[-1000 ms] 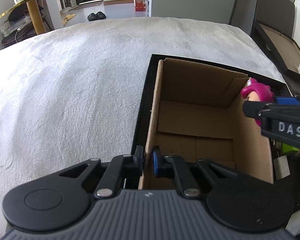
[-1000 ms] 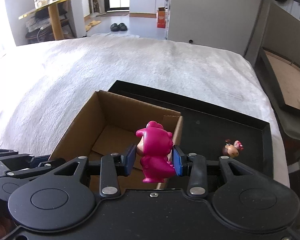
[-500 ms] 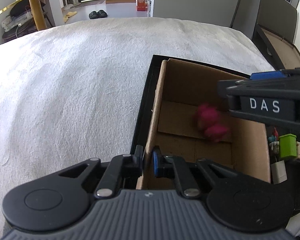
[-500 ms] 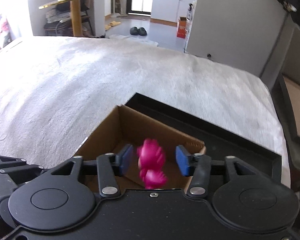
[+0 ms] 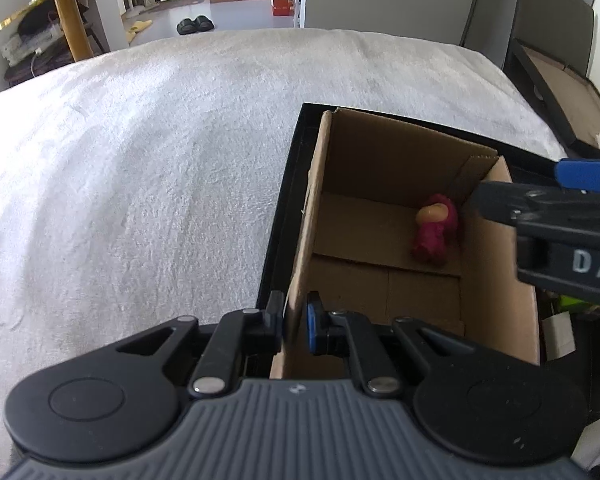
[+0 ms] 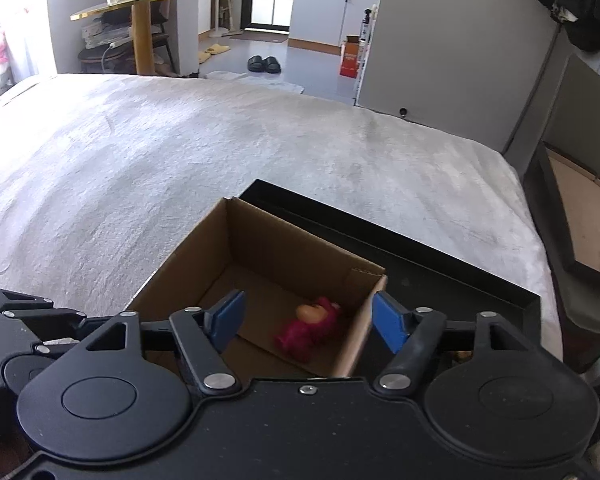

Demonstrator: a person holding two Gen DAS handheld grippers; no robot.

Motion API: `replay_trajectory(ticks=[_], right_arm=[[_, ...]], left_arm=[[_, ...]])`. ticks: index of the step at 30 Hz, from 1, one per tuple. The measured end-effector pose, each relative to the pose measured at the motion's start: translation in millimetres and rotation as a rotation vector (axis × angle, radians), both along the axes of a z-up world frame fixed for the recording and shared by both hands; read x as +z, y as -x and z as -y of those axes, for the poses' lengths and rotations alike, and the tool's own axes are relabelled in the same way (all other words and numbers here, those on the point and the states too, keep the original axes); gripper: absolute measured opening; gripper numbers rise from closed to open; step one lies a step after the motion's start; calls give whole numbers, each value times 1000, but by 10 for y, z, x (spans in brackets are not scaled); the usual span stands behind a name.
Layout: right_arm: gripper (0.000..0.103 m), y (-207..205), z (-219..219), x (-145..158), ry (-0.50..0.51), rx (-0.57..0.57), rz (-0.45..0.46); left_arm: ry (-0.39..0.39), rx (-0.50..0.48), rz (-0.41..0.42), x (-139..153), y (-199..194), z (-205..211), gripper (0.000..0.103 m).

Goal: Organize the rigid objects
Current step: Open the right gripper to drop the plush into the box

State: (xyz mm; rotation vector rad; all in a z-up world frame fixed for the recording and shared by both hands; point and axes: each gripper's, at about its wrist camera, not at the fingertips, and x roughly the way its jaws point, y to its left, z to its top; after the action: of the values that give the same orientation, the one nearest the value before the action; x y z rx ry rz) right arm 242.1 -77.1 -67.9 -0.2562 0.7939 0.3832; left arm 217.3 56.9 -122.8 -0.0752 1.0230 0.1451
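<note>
Left wrist view is showing the left gripper (image 5: 294, 326) pinching the near left wall of the cardboard box (image 5: 318, 216), one finger sitting outside that wall and the blue-padded one inside, so the jaws are standing narrow with only the cardboard between them. Right wrist view is showing the right gripper (image 6: 308, 322) hanging above the box's near right corner with its blue pads (image 6: 388, 326) spread wide and gripping nothing; one pad is sitting over the box's inside, the other just outside its right wall. From the left camera, that same gripper is reaching in over the box's right wall as a dark bar with white letters.

Inside the box, the pink toy figure (image 5: 434, 234) is lying on its side on the cardboard floor, in the far right corner, close against the right wall. From the right camera the toy (image 6: 310, 330) is lying below the open pads, touching neither.

The box is standing in the left end of a shallow black tray (image 6: 460, 280), with its left wall just beside the tray's left rim. Small items to the right of the box are showing in the tray, too hidden to make out. Both box and tray are resting on a white fuzzy blanket (image 5: 140, 160) that is spreading away to the left of and beyond the box.
</note>
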Motion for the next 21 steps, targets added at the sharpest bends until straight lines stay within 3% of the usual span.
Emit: replay_trajectory(ticks=[7,13,21], right_arm=[[86,100,205,47,-6,-52,24],[89,175,423,58,-36,-97,24],[90,274,716,55,-92,-154,30]], left_arm=[[-19,-2,-14,78,21,73,19],[-40,-4,16,200,66,144,37],[-73,-20,49,344,115,299,41]])
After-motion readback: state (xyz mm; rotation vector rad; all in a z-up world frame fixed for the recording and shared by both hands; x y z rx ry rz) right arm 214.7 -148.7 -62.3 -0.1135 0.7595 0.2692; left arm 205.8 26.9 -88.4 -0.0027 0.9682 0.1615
